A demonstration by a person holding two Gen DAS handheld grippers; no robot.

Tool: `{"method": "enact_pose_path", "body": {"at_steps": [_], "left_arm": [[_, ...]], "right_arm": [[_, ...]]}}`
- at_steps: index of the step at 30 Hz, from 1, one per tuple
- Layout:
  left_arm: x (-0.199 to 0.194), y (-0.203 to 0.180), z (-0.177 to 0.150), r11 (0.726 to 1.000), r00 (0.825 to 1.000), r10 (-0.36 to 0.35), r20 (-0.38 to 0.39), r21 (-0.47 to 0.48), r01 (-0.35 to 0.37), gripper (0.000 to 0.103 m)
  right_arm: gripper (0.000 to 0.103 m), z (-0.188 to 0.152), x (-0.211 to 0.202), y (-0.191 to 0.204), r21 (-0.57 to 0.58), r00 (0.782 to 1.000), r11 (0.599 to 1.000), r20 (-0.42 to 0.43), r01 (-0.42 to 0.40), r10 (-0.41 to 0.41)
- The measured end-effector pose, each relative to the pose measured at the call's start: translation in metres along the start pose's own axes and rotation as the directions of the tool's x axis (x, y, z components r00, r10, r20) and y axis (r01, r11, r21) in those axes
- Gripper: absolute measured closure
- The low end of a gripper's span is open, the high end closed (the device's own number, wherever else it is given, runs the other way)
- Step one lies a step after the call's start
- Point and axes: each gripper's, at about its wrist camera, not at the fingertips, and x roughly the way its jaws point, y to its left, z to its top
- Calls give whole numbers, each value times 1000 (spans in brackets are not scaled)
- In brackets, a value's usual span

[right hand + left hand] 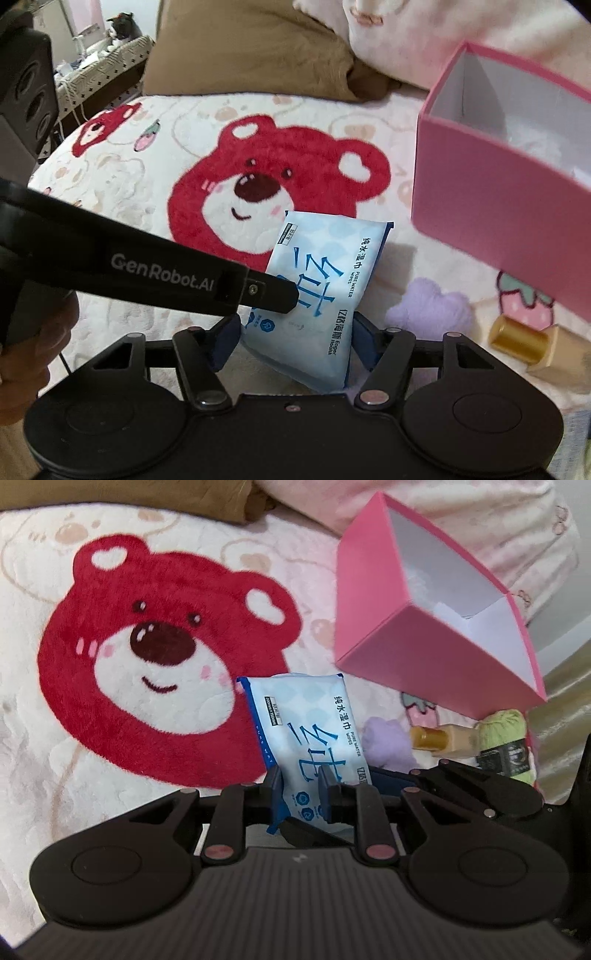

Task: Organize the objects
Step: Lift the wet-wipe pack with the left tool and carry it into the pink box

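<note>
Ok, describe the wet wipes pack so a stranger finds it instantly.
Find the red bear face on the blanket, then look just below its chin. The wipes pack is there, the only flat, glossy, pale-blue packet with blue lettering; the purple plush beside it is fuzzy.

Home bedroom: fleece bear blanket [147, 672] on bed, brown pillow [240, 51], plush bedding.

free: bear blanket [155, 657] left | blocked: pink box [373, 627] right
</note>
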Motion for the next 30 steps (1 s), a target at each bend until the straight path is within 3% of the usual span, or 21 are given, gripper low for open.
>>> {"method": "enact_pose_path", "body": {"at_steps": [12,21,30], "left_arm": [[-43,-50,-11,994,998,-47,50,105,41,84],[-51,-87,-23,996,997,-40,69,87,34,84],[-67,-135,-7,989,996,-45,78,146,33,82]], "right_arm": [[34,-5,-65,-4,-27,999,1000,53,-10,11],[34,-19,-96,-21,-16,998,999,60,-32,32],[34,-13,-138,-45,29,993,999,115,-40,36]]}}
